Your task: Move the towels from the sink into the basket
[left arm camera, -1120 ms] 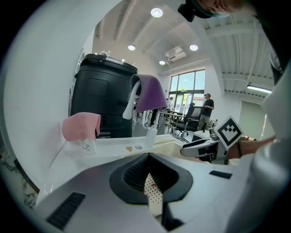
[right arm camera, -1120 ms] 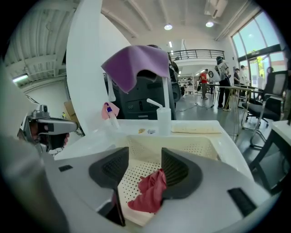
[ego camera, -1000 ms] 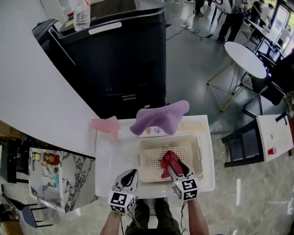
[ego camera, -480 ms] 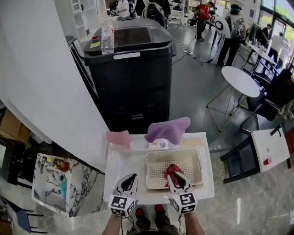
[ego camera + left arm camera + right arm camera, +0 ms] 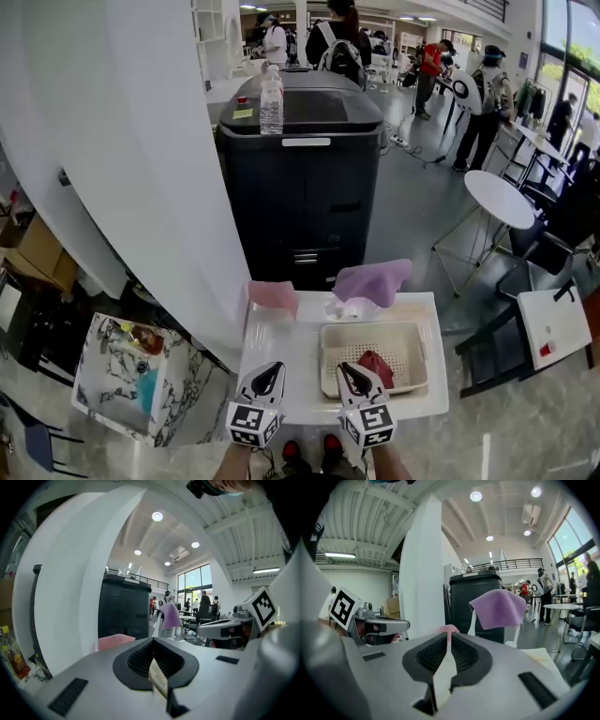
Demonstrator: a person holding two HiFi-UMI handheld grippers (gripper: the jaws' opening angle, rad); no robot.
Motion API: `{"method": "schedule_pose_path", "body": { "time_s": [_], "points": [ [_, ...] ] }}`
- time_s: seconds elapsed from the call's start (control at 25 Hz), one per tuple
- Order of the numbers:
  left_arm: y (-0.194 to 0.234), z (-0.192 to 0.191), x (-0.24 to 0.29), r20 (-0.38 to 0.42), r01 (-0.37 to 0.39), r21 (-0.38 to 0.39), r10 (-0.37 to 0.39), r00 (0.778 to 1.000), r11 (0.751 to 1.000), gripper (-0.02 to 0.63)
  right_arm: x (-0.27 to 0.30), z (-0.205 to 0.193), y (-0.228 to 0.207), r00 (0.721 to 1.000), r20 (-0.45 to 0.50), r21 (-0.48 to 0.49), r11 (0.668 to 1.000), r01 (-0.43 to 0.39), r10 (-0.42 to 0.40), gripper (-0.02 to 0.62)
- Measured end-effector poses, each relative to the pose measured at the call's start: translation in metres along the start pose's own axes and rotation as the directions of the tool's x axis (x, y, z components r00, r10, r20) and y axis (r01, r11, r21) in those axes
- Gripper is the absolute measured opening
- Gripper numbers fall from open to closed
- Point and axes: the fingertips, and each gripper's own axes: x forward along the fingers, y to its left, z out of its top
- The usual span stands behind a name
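Note:
A red towel [image 5: 377, 367] lies crumpled in the cream perforated basket [image 5: 375, 326] on the white sink unit [image 5: 281, 361]. A purple towel [image 5: 373, 281] [image 5: 499, 607] [image 5: 169, 615] hangs draped over the tap behind the basket. A pink towel [image 5: 273, 296] [image 5: 115, 641] [image 5: 449, 629] sits at the unit's back left. My right gripper [image 5: 345, 367] [image 5: 449, 639] is just short of the basket's near left corner; its jaws are closing, tips together, with nothing between them. To its left, my left gripper [image 5: 272, 367] [image 5: 152, 641] is shut and empty over the unit's front.
A black copier [image 5: 305, 178] with a water bottle [image 5: 272, 98] on top stands behind the sink unit. A white curved wall [image 5: 141, 169] runs along the left, with a marble-topped stand [image 5: 141, 375] below it. A round white table [image 5: 502, 199], chairs and people stand farther right.
The right gripper was over the red towel in the basket; it has pulled back toward me and its jaws have come together. The towel stays in the basket. The head view has risen.

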Motion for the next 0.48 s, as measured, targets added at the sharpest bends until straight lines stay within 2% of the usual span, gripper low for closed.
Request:
{"method": "schedule_pose_path", "body": {
  "time_s": [0.48],
  "points": [
    [0.05,0.009,-0.031,0.056,-0.016,0.021,0.015,0.998,1.0,0.003,0.042,0.017,0.051,0.999,0.031,-0.037,0.999,-0.014,0.015,0.049]
  ]
}}
